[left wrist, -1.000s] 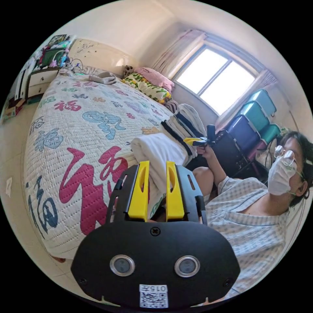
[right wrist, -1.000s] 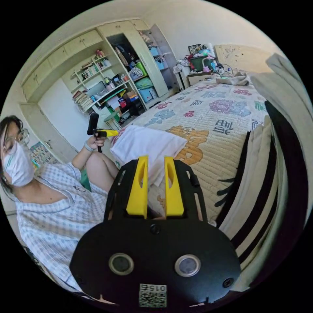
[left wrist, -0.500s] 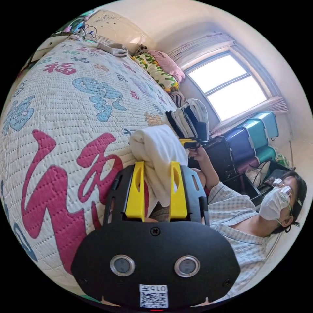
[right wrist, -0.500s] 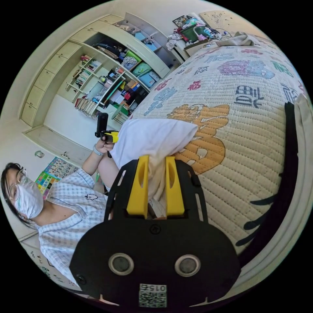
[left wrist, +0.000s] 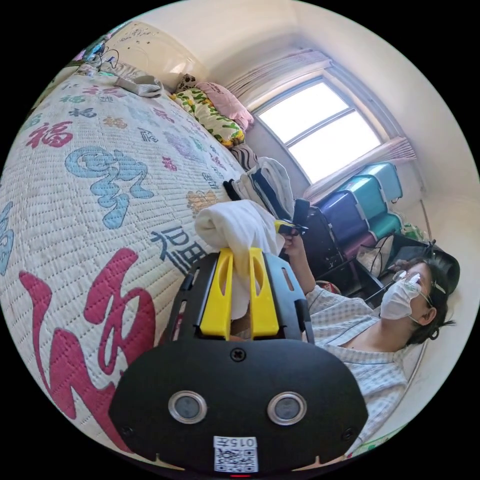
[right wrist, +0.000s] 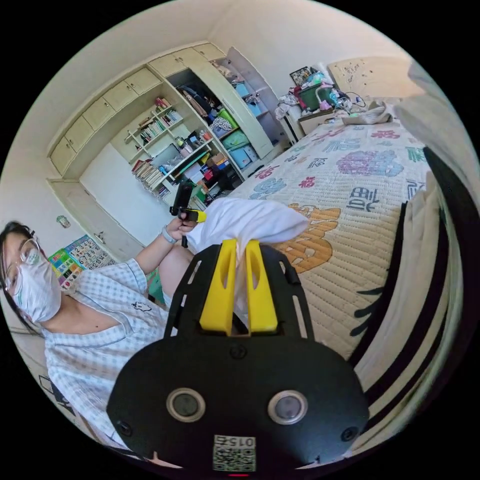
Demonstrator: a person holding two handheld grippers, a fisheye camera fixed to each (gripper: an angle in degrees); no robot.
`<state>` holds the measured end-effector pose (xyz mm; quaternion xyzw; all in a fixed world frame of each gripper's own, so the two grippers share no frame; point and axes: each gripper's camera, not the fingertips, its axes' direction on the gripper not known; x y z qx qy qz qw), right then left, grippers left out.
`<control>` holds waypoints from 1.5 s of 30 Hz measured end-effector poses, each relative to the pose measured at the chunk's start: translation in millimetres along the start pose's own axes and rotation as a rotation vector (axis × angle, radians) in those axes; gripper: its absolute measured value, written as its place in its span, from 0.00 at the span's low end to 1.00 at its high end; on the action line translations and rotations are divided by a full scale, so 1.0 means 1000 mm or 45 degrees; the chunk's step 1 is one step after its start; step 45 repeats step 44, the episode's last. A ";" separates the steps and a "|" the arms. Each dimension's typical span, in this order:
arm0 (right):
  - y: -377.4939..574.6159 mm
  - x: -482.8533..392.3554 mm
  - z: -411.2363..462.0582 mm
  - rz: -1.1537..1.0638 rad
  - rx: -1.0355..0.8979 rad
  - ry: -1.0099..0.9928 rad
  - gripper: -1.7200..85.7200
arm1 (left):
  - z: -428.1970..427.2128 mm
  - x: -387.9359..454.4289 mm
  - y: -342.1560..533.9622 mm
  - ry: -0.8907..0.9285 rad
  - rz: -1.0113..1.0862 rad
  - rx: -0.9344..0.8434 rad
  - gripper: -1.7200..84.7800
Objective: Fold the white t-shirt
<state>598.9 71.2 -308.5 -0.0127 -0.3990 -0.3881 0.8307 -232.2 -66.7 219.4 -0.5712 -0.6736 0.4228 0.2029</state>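
Where left tool [left wrist: 240, 256] and right tool [right wrist: 240, 249] clamp white t-shirt [left wrist: 239, 226], jaws hide edges.

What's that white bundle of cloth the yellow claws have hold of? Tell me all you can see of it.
The white t-shirt is plain, soft-looking cloth, already folded into a thick bundle. It sits near the edge of the patterned quilt, close to the seated person. The left claw and the right claw each pinch a side of it, bunching the cloth between yellow jaws.
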 end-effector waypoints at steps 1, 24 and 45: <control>0.005 -0.009 -0.022 -0.032 0.074 0.025 0.06 | 0.006 0.009 -0.011 0.016 0.038 0.002 0.08; 0.171 0.022 -0.404 0.306 1.206 0.755 0.06 | 0.476 0.355 -0.411 -0.124 0.873 -0.355 0.03; 0.152 -0.004 -0.320 0.139 0.741 0.943 0.13 | 0.490 0.354 -0.366 -0.382 0.850 -0.466 0.02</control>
